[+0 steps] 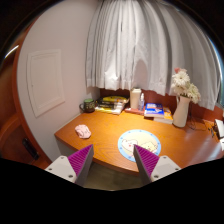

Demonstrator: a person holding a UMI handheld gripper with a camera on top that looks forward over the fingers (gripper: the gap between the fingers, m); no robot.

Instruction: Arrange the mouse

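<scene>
A small pale pink mouse (83, 131) lies on the wooden desk (105, 135), near its left end. A round light-blue mouse mat (138, 143) lies on the desk to the right of the mouse, just beyond my right finger. My gripper (113, 161) hovers in front of the desk's near edge, well short of the mouse. Its fingers (81, 160) with purple pads are wide apart and hold nothing.
A white vase of flowers (181, 100) stands at the desk's right. A white jug (136, 99), stacked books (110, 104) and a small box (153, 109) line the back edge by the curtained window. A wall stands on the left.
</scene>
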